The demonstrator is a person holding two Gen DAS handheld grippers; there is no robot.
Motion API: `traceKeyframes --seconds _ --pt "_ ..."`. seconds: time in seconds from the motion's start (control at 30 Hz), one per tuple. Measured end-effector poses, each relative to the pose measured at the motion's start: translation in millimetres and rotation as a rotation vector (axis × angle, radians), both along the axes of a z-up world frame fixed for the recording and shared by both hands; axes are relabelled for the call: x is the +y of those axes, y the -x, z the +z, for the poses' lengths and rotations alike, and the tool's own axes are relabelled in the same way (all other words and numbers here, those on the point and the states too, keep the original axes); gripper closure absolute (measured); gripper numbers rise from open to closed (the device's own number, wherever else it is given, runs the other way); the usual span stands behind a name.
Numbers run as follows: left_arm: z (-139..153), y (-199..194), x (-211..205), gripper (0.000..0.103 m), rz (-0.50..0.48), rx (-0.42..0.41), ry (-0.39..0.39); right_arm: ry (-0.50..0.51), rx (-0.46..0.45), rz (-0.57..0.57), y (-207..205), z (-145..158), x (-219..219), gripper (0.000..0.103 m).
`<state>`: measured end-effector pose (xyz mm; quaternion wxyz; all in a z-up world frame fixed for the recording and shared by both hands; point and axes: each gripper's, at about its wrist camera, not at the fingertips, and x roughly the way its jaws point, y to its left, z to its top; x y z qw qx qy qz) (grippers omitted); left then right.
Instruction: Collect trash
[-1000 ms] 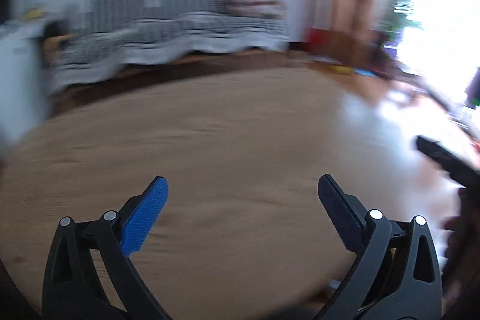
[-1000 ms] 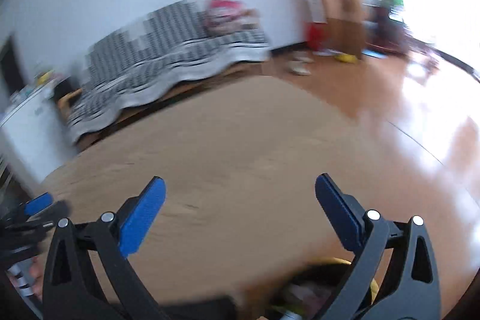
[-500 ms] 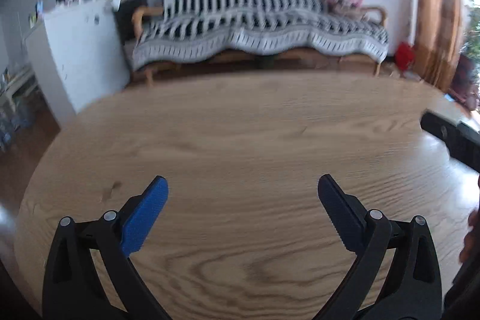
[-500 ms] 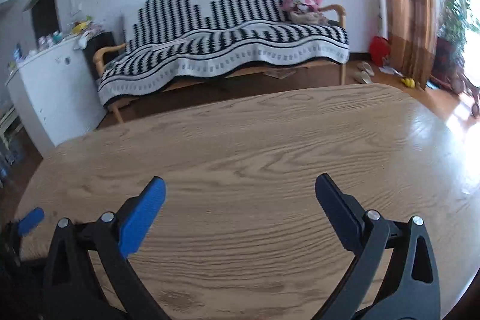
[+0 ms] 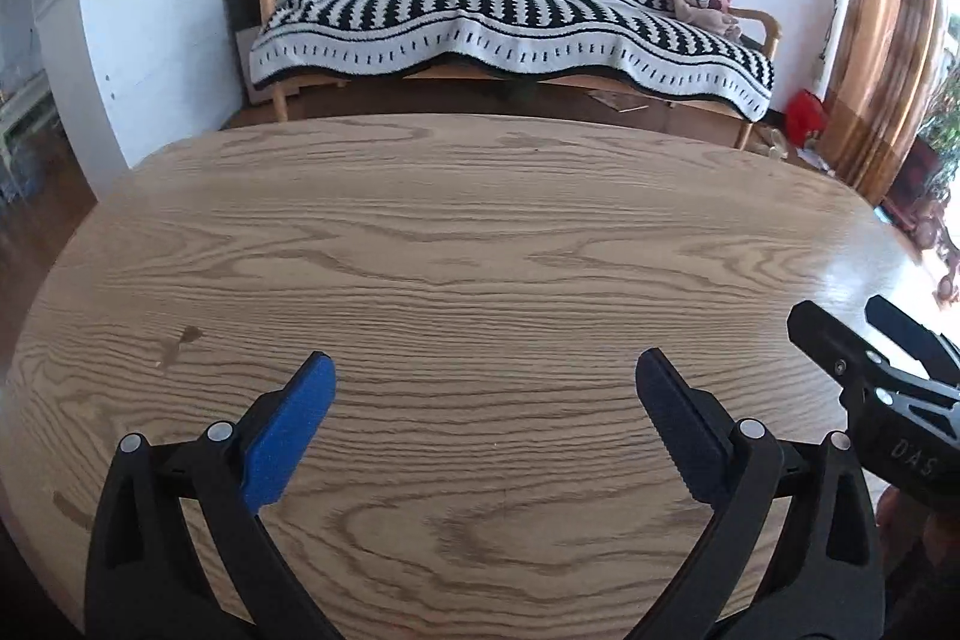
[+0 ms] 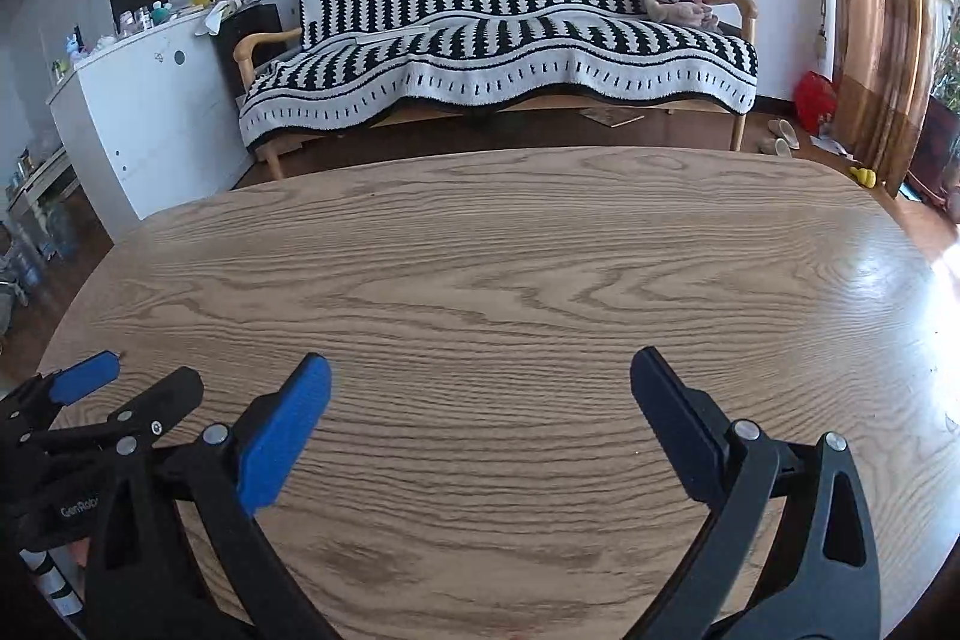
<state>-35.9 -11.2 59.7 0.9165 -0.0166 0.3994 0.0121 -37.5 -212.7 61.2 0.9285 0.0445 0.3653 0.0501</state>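
Note:
My left gripper [image 5: 485, 370] is open over a wooden oval table [image 5: 480, 232], with nothing between its blue pads. My right gripper [image 6: 480, 367] is open as well, just above the same table [image 6: 510, 250], and holds nothing. Each shows in the other's view: the right gripper [image 5: 843, 316] at the right edge, the left gripper [image 6: 144, 375] at the lower left. The two are side by side near the table's front edge. No trash item shows in either view.
A small dark stain [image 5: 180, 339] marks the tabletop on the left. Beyond the table's far edge stand a sofa under a black-and-white blanket [image 5: 510, 16], a white cabinet [image 5: 144, 52] on the left and a brown curtain [image 5: 882, 28] on the right.
Both views have swung left from a blurred look toward the bright window and now face the sofa steadily. The yellow-rimmed container at the bottom of the right wrist view is gone from sight. Both grippers stayed open.

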Motion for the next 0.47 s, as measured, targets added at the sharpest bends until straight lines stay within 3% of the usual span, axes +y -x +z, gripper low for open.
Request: traceKeyframes --seconds 0.07,0.2,0.3,0.47 --pt "0.3 7.5 -5.2 0.006 0.010 -0.009 -0.042 -0.005 0.004 -0.004 1.9 -0.1 -2.8 0.006" --pt "-1.5 13.2 -8.3 0.006 -0.031 -0.029 0.012 0.000 0.013 -0.009 2.6 -2.8 -2.5 0.006" --pt "-8.8 8.3 -8.5 0.006 -0.006 -0.014 -0.021 0.023 0.028 -0.021 0.5 -6.5 -1.3 0.007" --pt "-15.9 2.3 -13.2 0.006 -0.059 0.005 -0.092 0.043 0.042 -0.024 -0.9 -10.9 -1.0 0.007"
